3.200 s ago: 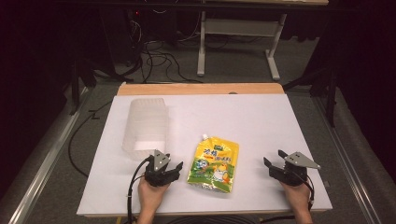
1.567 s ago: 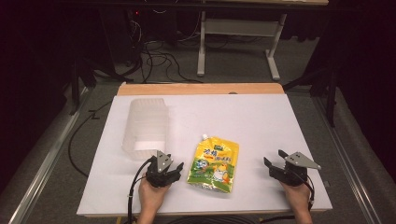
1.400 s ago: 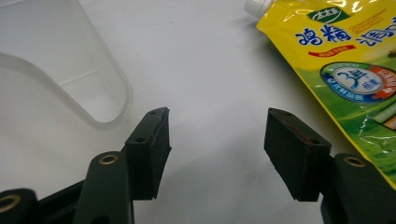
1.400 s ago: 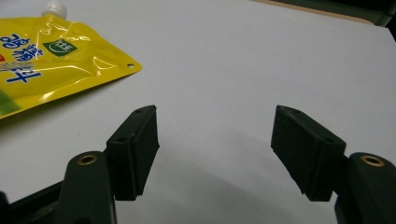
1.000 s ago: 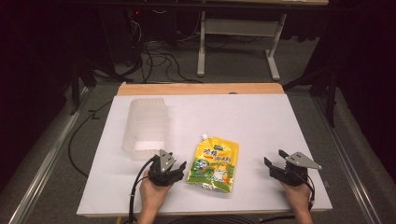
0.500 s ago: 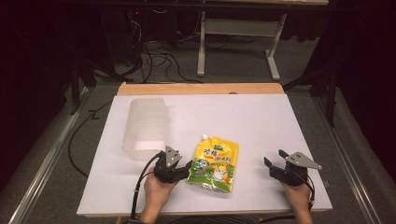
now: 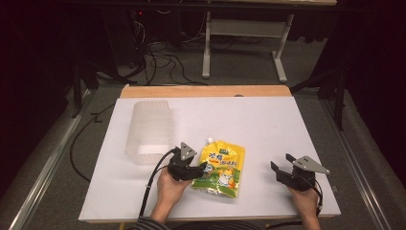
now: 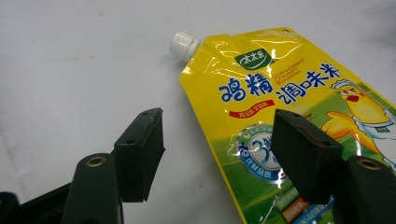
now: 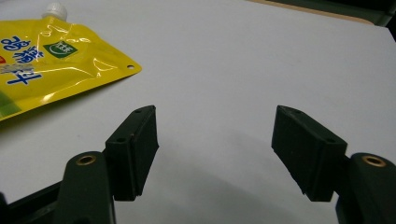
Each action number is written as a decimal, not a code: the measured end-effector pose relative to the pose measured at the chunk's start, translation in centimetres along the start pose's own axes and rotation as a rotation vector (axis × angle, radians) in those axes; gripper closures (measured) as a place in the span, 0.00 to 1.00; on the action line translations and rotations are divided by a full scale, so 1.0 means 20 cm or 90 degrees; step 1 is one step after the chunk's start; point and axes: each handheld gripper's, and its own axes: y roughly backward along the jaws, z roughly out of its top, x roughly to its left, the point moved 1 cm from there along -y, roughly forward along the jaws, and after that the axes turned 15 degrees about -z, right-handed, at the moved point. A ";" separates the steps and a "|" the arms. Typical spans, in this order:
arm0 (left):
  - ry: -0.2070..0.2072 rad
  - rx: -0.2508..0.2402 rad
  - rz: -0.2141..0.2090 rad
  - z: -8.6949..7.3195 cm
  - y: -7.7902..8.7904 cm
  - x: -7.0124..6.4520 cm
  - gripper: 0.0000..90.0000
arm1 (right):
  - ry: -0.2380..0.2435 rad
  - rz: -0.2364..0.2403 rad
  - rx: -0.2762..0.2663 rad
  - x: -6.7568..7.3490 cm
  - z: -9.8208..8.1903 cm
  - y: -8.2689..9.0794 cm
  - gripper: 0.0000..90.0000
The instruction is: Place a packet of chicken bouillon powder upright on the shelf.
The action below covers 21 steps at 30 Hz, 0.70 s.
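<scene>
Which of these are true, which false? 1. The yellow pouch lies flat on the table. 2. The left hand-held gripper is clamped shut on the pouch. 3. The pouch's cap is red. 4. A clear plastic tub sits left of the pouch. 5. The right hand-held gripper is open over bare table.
1. True: the pouch lies flat on the table.
2. False: the left hand-held gripper is open, its jaws either side of the pouch's edge.
3. False: the cap is white.
4. True: the tub sits to its left, farther back.
5. True: the right hand-held gripper is open, with the pouch off to its side.
</scene>
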 end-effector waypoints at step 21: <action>0.115 0.049 -0.068 0.06 -0.15 0.09 0.37 | 0.002 -0.001 0.001 0.01 0.00 0.00 0.36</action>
